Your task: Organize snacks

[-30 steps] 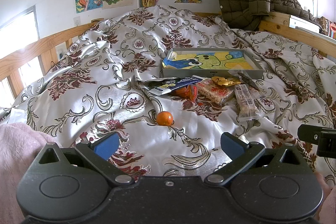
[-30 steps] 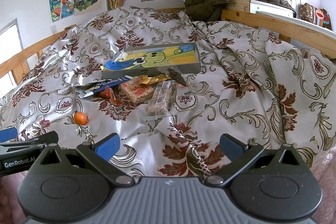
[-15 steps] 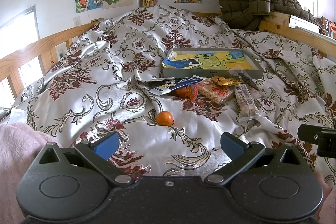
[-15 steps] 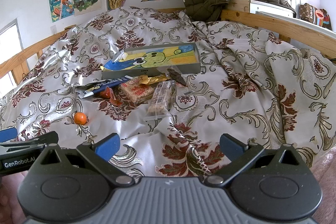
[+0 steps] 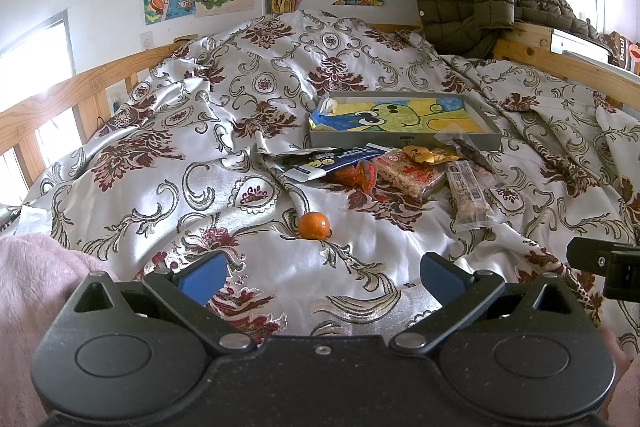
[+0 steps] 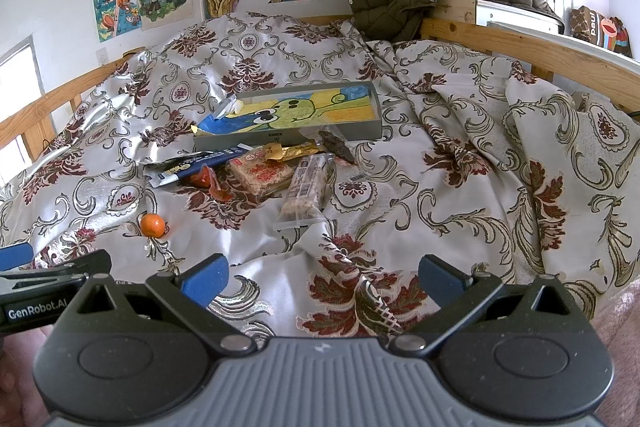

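Nothing had shifted over the last second: both tools hung exactly where they were, low over the bed (image 5: 120, 195), and not a snack had moved. The left tool (image 5: 320, 277) sat with its fingers spread wide and empty, the mandarin (image 5: 314, 225) just ahead of the gap. The right tool (image 6: 322, 277) was equally wide apart and empty, the clear-wrapped cereal bar (image 6: 306, 193) ahead and slightly left. Farther out lay the heap: a blue packet (image 5: 332, 163), a rice cracker pack (image 5: 412, 173), a gold wrapper (image 5: 424, 154), all just short of the grey tray (image 5: 404, 141). The tray held only a drawing, so by my read the sorting hadn't started and the mandarin looked the easiest first pick.
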